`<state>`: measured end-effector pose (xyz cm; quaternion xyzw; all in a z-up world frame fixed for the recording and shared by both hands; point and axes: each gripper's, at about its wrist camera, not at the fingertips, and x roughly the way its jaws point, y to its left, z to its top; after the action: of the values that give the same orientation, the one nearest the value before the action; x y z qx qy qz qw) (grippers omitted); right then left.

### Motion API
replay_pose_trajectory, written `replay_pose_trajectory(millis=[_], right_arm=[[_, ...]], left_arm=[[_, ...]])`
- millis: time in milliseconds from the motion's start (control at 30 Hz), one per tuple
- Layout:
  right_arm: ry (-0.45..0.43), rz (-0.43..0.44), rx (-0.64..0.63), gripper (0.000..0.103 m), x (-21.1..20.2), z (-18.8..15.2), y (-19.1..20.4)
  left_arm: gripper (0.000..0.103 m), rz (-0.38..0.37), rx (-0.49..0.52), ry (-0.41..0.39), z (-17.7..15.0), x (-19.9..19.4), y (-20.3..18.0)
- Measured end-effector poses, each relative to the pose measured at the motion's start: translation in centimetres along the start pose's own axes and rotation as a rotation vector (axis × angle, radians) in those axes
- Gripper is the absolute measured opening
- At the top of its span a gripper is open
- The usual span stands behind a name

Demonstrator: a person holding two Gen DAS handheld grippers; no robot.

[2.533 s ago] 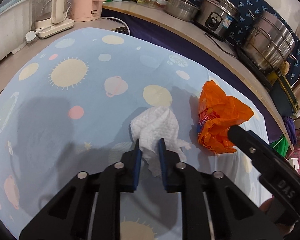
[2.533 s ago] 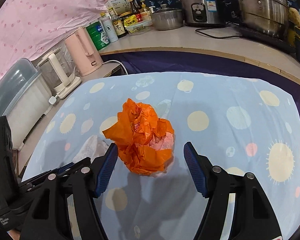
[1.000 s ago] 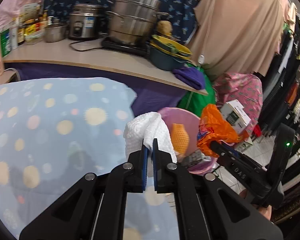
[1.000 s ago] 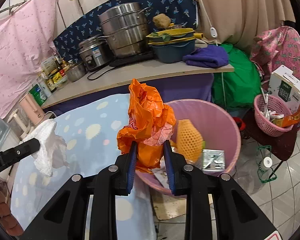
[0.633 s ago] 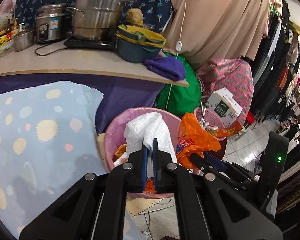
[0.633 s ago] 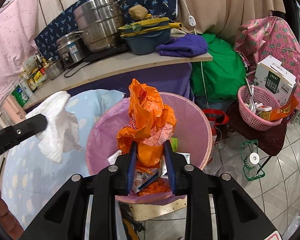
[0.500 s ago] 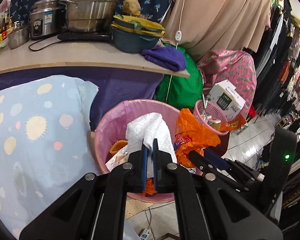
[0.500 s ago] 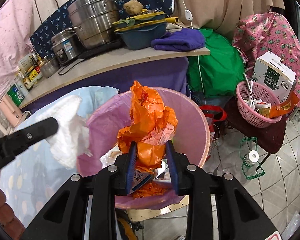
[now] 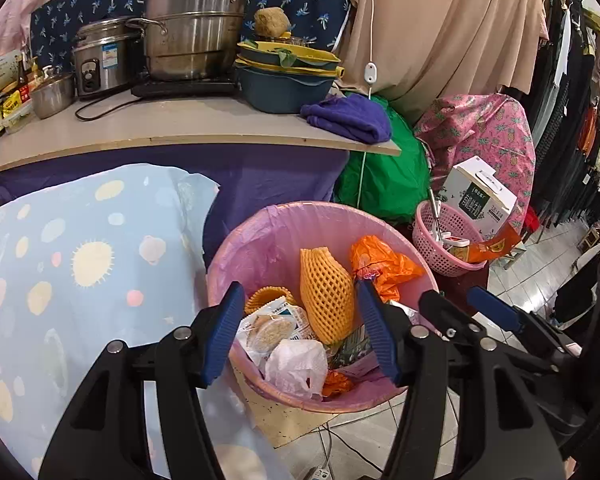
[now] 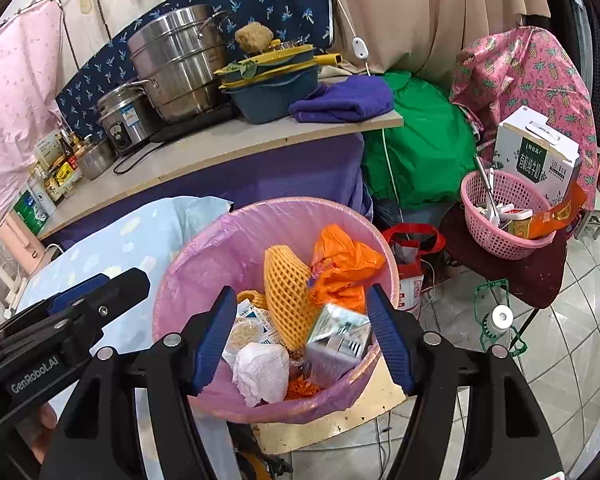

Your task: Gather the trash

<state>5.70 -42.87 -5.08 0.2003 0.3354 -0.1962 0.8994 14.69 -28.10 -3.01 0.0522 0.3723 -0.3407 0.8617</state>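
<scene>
Right wrist view: your right gripper [image 10: 302, 334] and left gripper [image 9: 300, 334] both gape wide and empty — the white tissue [image 10: 262, 372] and orange bag [image 10: 342, 266] lie directly below inside the pink bin [image 10: 180, 280], tissue toward its near rim.

The orange bag [image 9: 382, 264] is partly hidden behind the foam net [image 9: 328, 300].

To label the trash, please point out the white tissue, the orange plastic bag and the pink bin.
white tissue [image 10: 262, 372], right wrist view, middle of the crumpled wad.
orange plastic bag [image 10: 340, 264], right wrist view, its upper folds.
pink bin [image 9: 320, 210], left wrist view, far rim.
</scene>
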Motion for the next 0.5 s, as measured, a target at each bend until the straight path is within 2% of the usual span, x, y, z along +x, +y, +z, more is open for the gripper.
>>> replay_pose_trajectory(millis=[167,333,500], right_arm=[[-0.01,0.02,-0.004,0.067,-1.6,0.0,0.5],[-0.019,0.034,-0.011,0.07,-3.3,-0.1,1.5],[-0.023,0.028,-0.053,0.073,-4.7,-0.5,2.9]], left_arm=[[0.057,0.044,0.004,-0.017,-0.1,-1.6,0.3],[0.066,0.085,-0.021,-0.022,-0.5,-3.1,1.0],[0.066,0.131,-0.027,-0.01,-1.2,-4.4,1.7]])
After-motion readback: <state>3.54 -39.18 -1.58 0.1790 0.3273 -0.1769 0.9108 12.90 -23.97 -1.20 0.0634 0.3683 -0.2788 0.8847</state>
